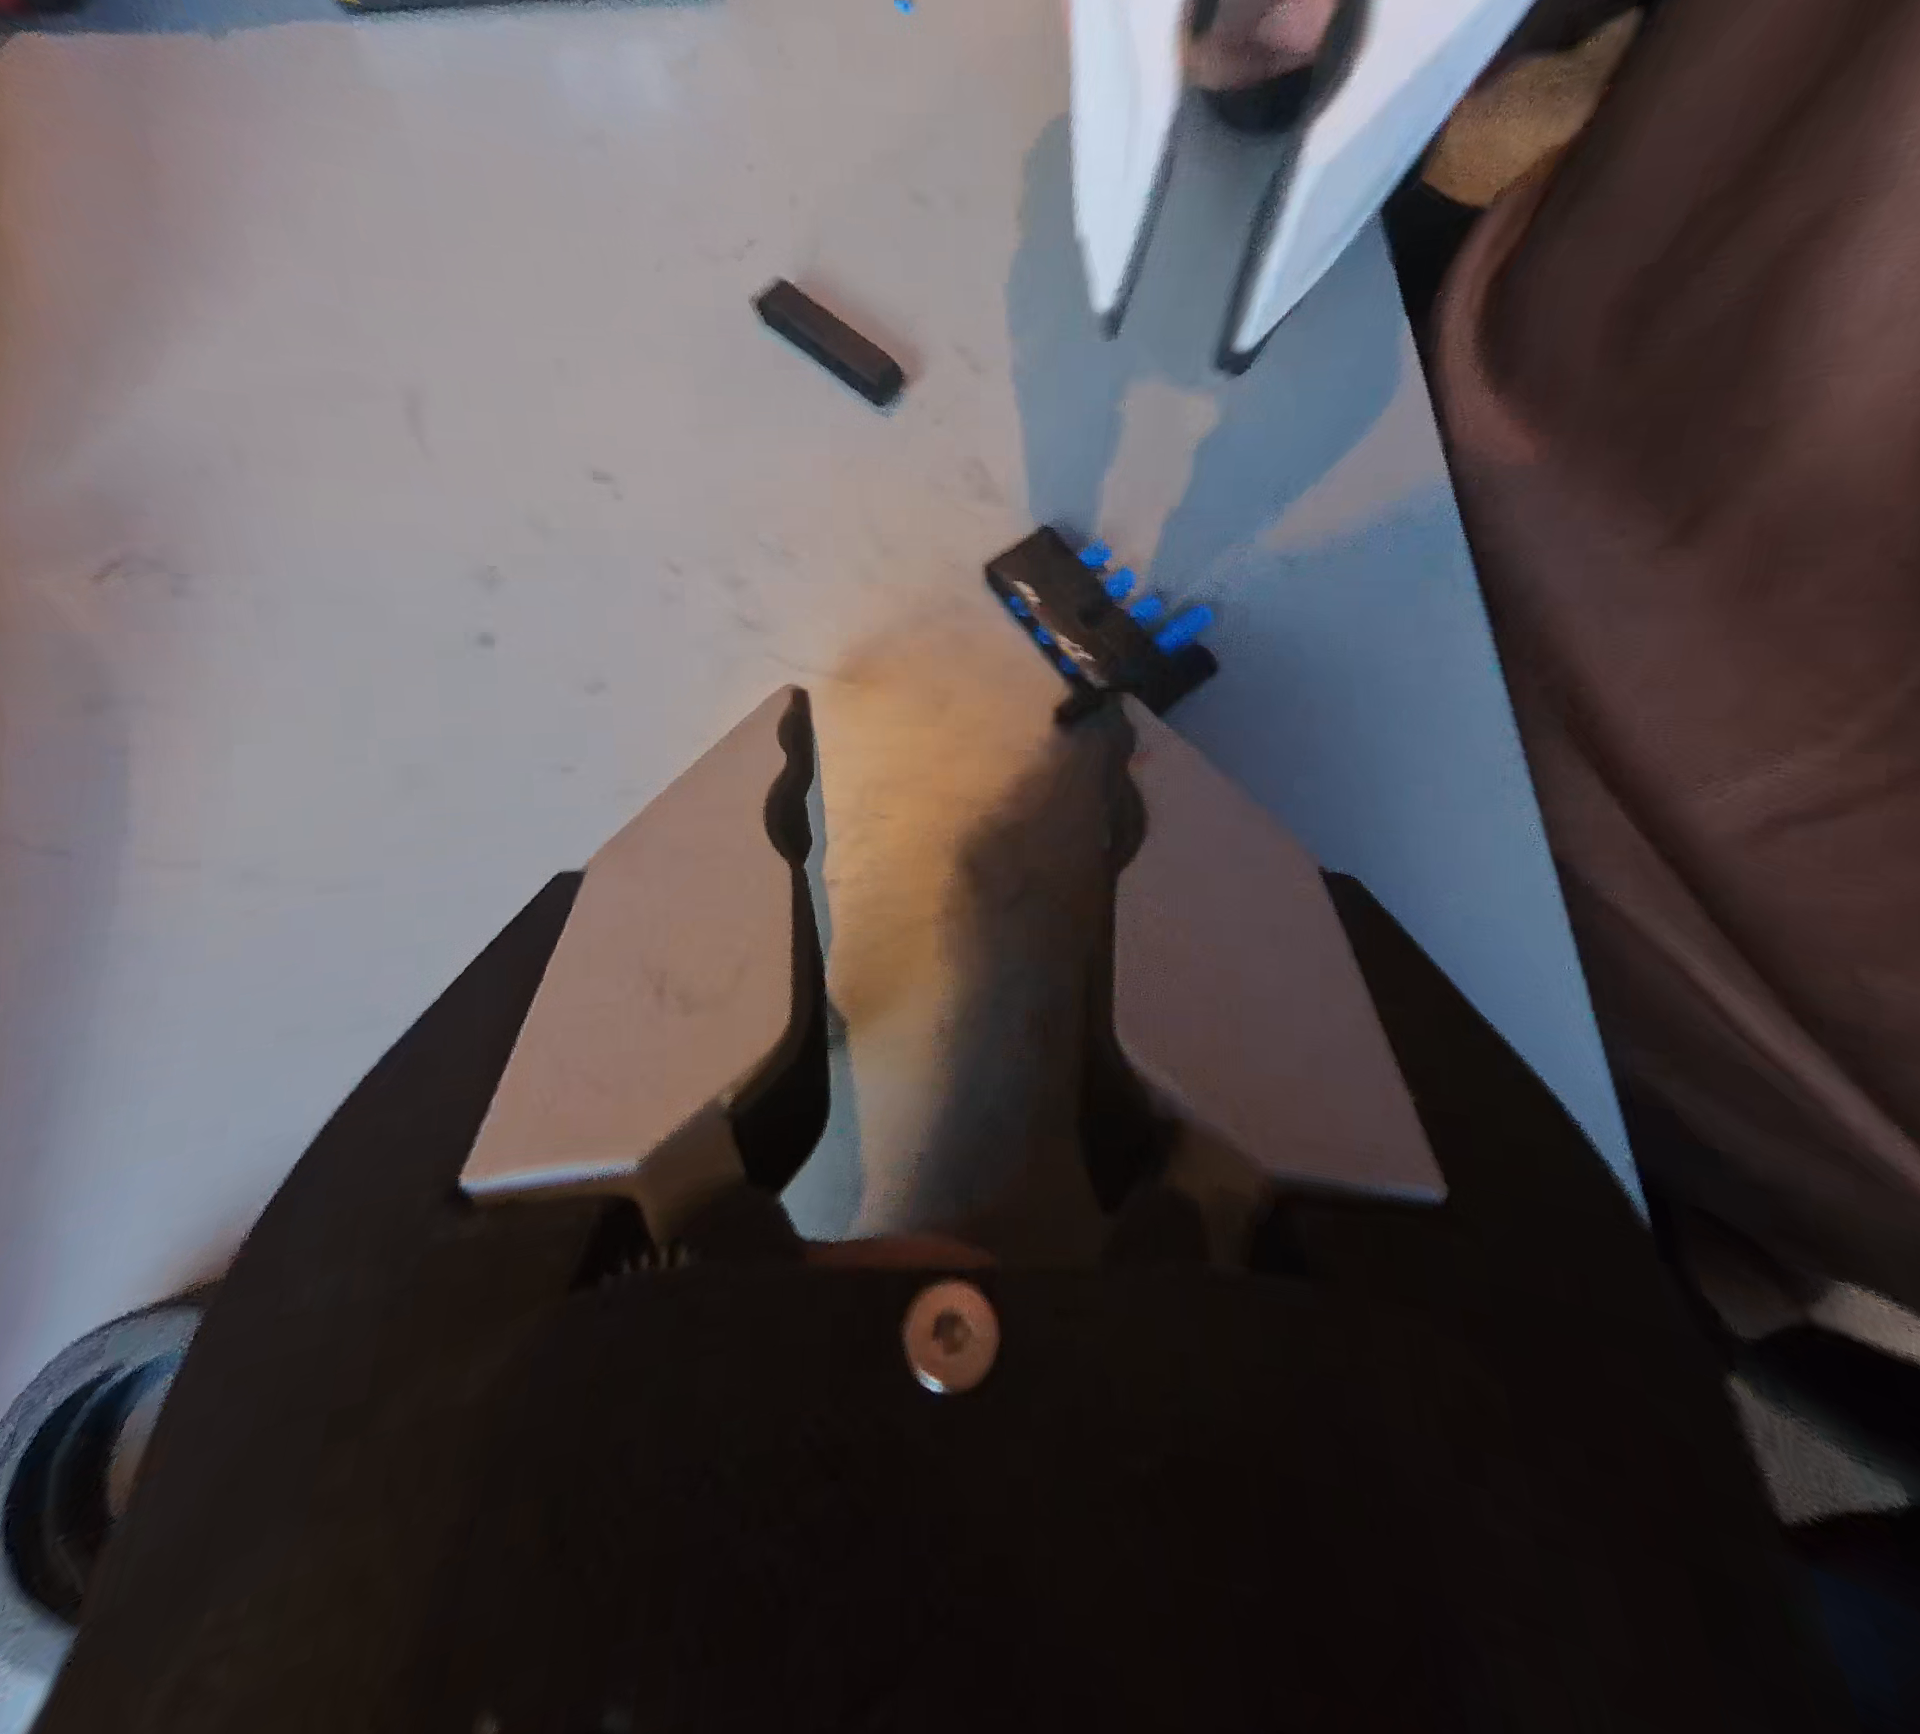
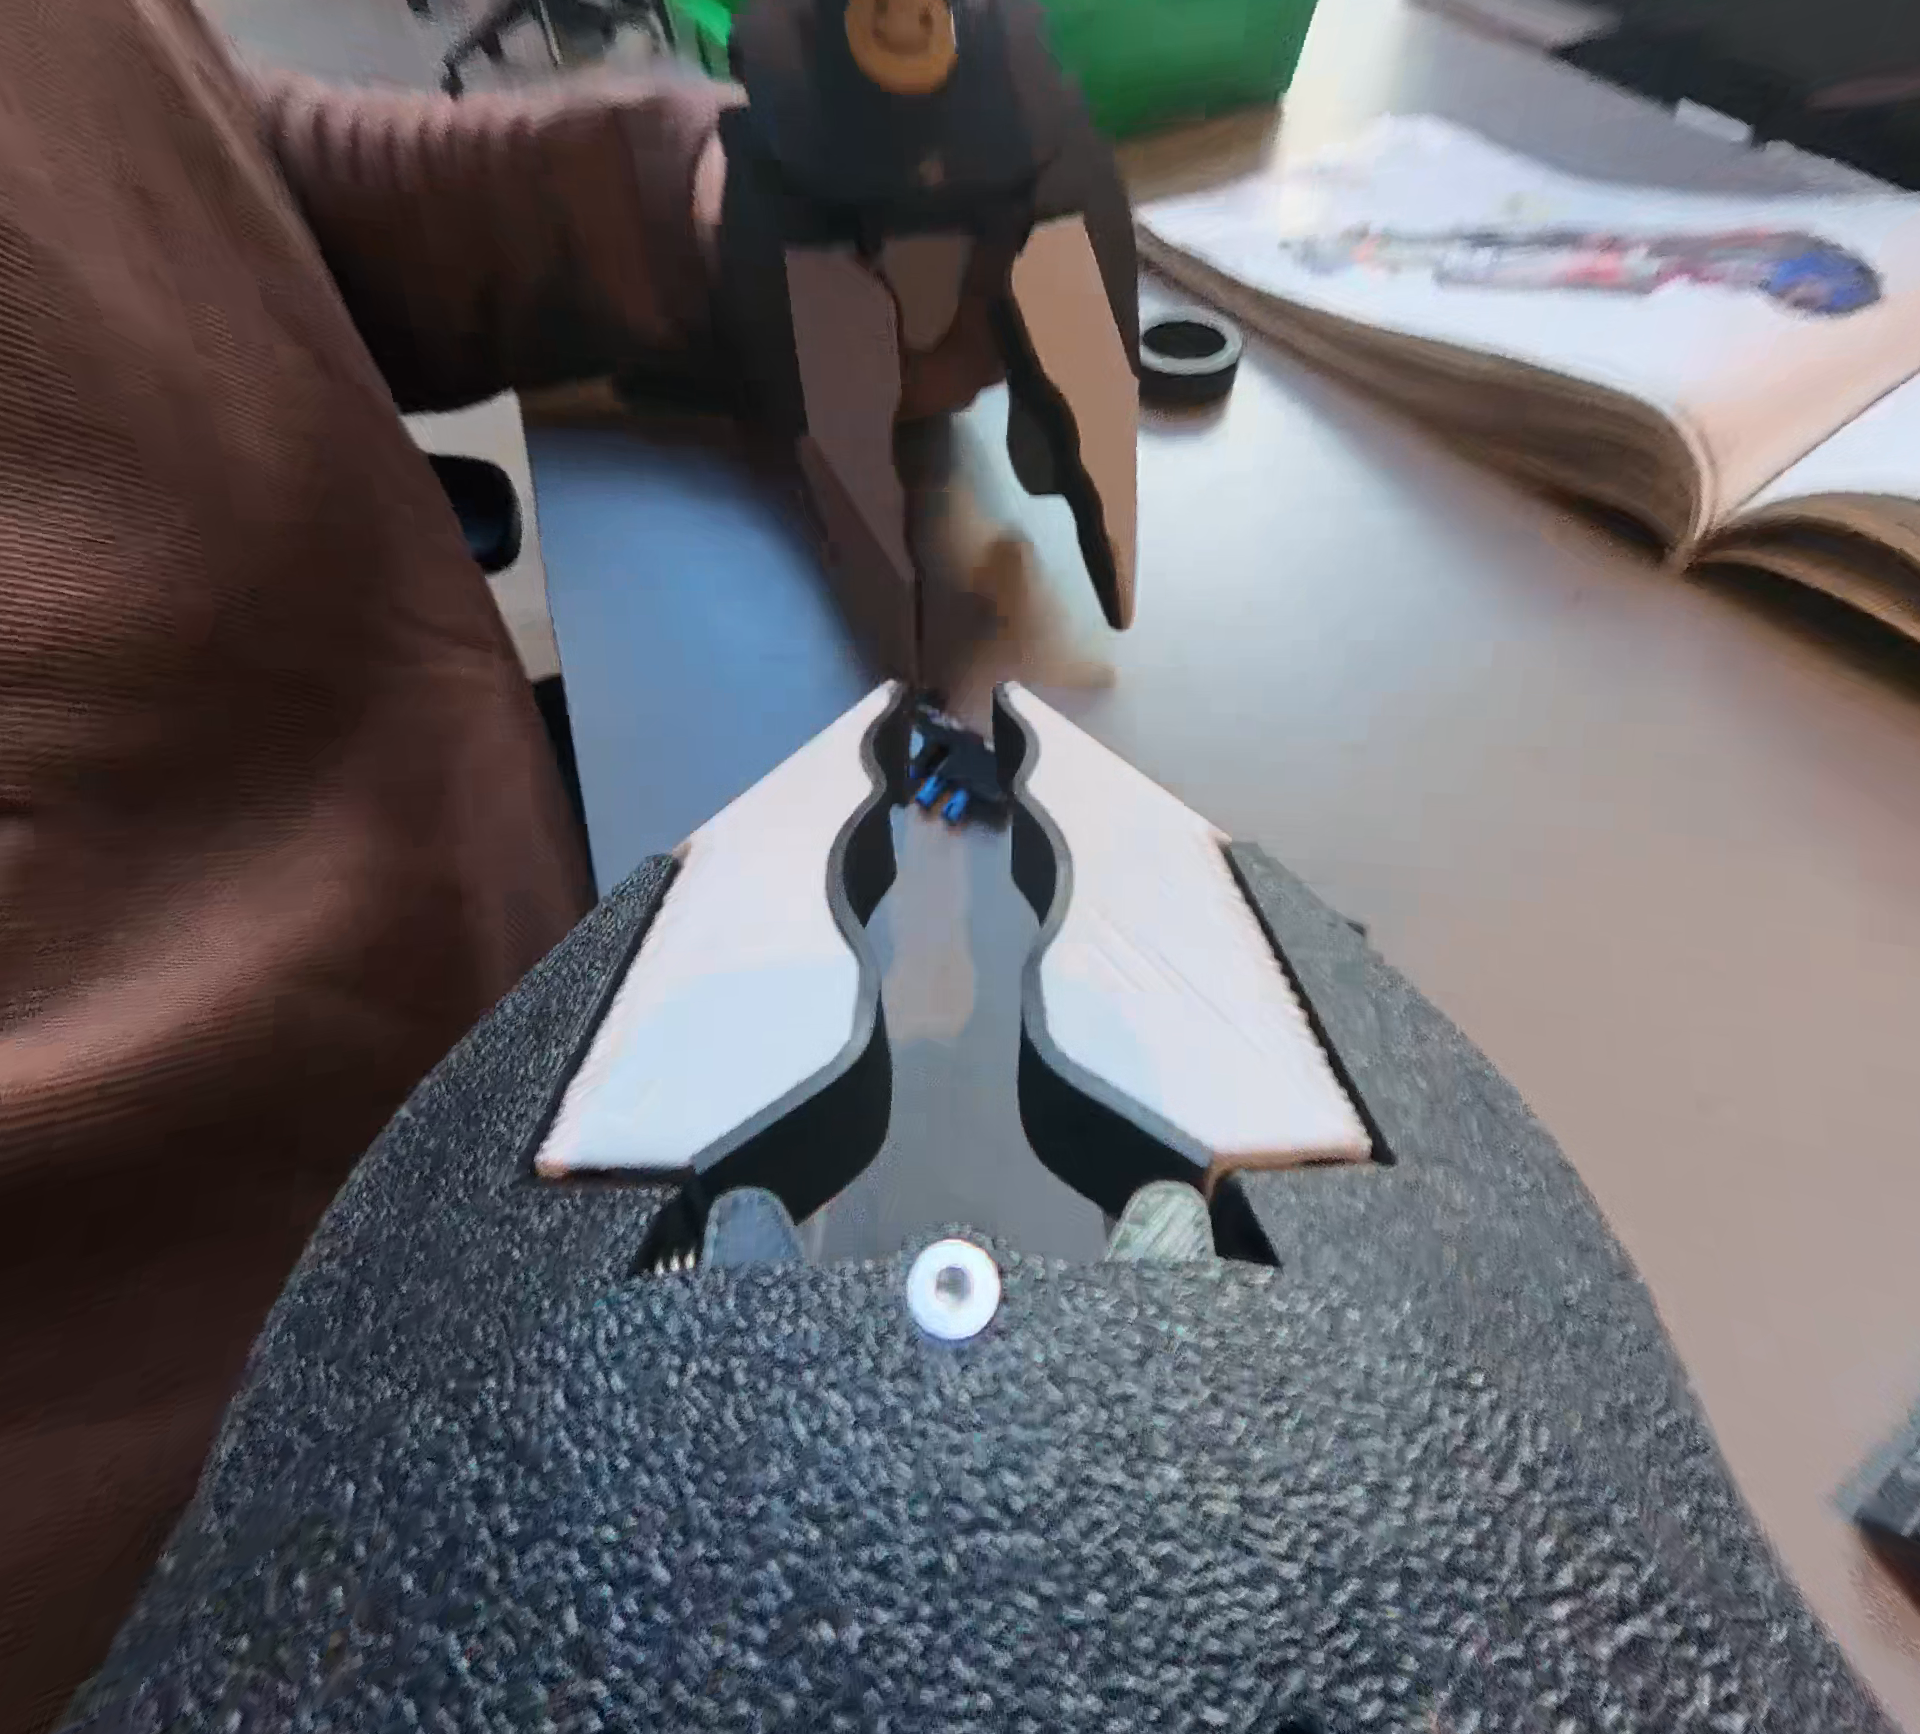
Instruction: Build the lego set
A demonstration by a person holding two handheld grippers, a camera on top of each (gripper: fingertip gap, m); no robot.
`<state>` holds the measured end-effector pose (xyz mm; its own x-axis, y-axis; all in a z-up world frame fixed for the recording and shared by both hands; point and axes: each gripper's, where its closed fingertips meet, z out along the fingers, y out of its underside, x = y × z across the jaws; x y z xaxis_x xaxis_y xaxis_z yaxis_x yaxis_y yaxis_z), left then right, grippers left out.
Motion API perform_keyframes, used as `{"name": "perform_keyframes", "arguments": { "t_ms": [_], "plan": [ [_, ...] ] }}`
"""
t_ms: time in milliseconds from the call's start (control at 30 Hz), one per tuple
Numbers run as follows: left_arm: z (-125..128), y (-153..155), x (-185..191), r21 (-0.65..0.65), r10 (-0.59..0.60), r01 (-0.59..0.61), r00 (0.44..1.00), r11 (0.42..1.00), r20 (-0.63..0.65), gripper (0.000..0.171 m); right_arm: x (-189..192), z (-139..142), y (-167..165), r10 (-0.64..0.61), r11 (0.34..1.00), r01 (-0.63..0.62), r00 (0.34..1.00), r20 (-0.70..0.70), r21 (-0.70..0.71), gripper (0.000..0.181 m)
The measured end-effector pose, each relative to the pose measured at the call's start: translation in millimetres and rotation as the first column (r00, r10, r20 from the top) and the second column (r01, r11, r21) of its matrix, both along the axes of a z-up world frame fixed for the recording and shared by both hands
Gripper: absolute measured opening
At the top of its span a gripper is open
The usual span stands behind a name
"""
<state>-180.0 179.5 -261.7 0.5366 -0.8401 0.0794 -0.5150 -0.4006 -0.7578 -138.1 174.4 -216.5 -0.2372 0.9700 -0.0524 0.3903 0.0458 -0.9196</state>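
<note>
Where brown sleeve [image 2: 208, 645] crowds: booklet [image 2: 1558, 354]

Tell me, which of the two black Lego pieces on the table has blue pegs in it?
The black piece nearest the left gripper, by the table's edge. The other black piece, farther out, is a plain bar.

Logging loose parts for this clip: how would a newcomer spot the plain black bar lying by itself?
Start from the pale table in the left wrist view. Ahead of the left gripper lie two black parts. The loose black bar is the farther one, lying diagonally alone; unlike the black piece with blue pins near the jaws, it shows no blue.
</note>
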Motion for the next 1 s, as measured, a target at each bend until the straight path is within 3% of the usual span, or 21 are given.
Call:
{"name": "perform_keyframes", "arguments": {
  "t_ms": [167, 300, 400, 500, 667, 833, 1000],
  "plan": [
    [16, 12, -10, 0.142, 0.103, -0.106, 0.994, 0.984, 0.031, 0.037, 7, 27, 0, 0.092, 0.987, -0.111, 0.984, -0.155, -0.119, 0.015],
    [9, 16, -16, 0.096, 0.193, -0.193, 0.981, 0.976, 0.009, 0.043, 10, 46, 10, 0.112, 0.953, -0.180, 0.957, -0.269, -0.245, 0.015],
    [2, 11, -18, 0.058, 0.264, -0.262, 0.964, 0.963, -0.023, 0.048, 11, 49, 21, 0.092, 0.914, -0.188, 0.959, -0.269, -0.360, 0.023],
    [6, 2, -15, 0.076, 0.322, -0.321, 0.947, 0.944, -0.005, 0.047, 8, 40, 27, 0.071, 0.910, -0.146, 0.977, -0.201, -0.387, 0.036],
    [9, -20, -7, 0.130, 0.389, -0.383, 0.921, 0.914, -0.018, 0.045, 12, 20, 9, 0.158, 0.940, -0.173, 0.985, -0.072, -0.293, 0.044],
    [1, -28, 2, 0.171, 0.387, -0.366, 0.915, 0.915, -0.114, 0.051, 7, -10, 0, 0.222, 0.975, -0.219, 0.971, 0.087, -0.036, 0.042],
    [-3, -30, 6, 0.195, 0.379, -0.347, 0.912, 0.917, -0.160, 0.050, -7, -22, -10, 0.302, 0.924, -0.338, 0.932, 0.202, 0.178, 0.032]
  ]
}}
